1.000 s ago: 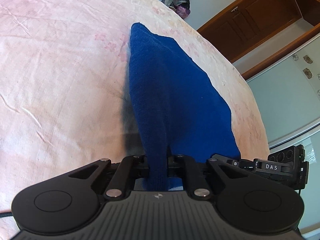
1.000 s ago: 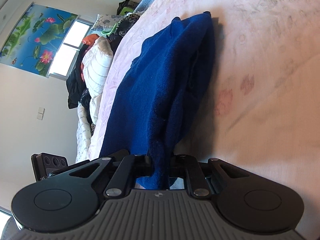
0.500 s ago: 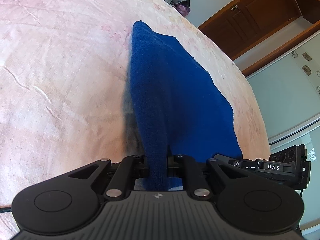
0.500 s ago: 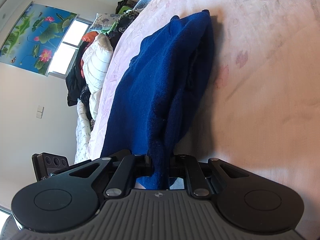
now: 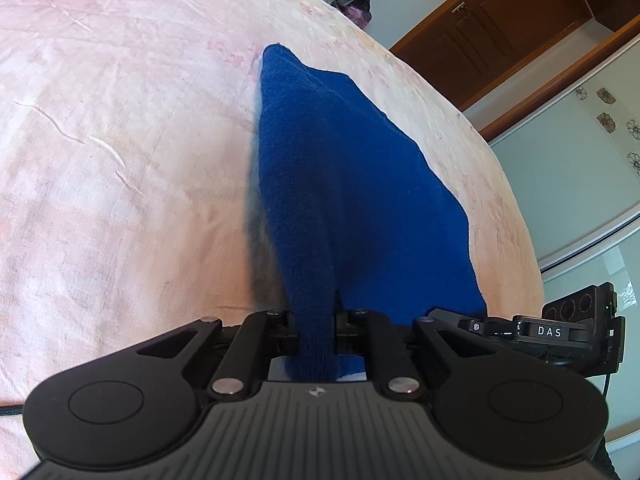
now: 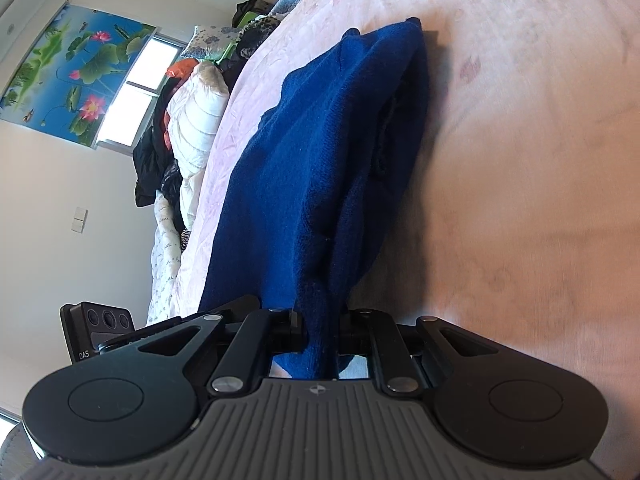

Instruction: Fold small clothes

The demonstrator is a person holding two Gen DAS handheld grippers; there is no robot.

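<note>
One blue knitted garment held by two grippers over a pink bed sheet.
Since the previous frames the view had barely shifted. The left gripper and the right gripper were each clamped on a garment edge; its far end lay on the sheet, with bare sheet around it. A clothes pile lined the bed's edge.

Right tool clamped on blue knit garment draped across pink bedsheet.
</note>
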